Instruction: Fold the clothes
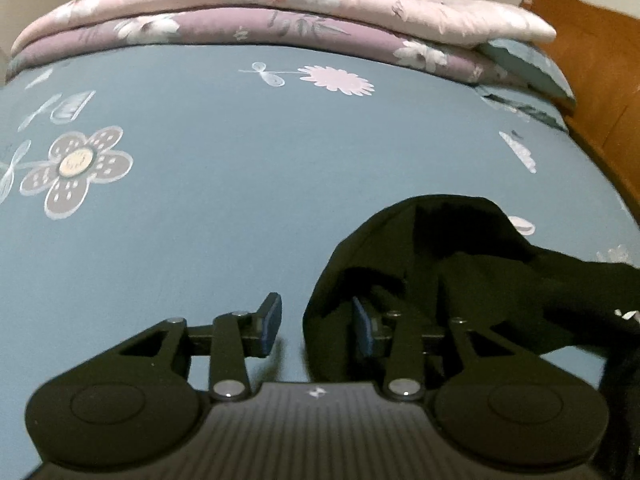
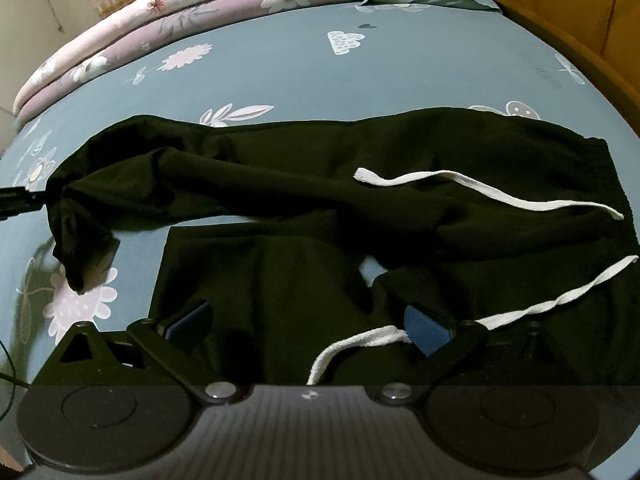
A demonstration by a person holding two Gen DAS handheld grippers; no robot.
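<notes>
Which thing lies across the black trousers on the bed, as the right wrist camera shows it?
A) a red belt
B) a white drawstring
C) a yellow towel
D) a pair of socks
B: a white drawstring lies in two loose strands over the black trousers, starting near the waistband.

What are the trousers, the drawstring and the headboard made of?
Trousers: soft matte black knit, probably jersey; limp folds, gathered waistband. Drawstring: flat white woven tape, likely cotton; twists easily. Headboard: orange-brown wood or veneer, smooth with slight sheen.
</notes>
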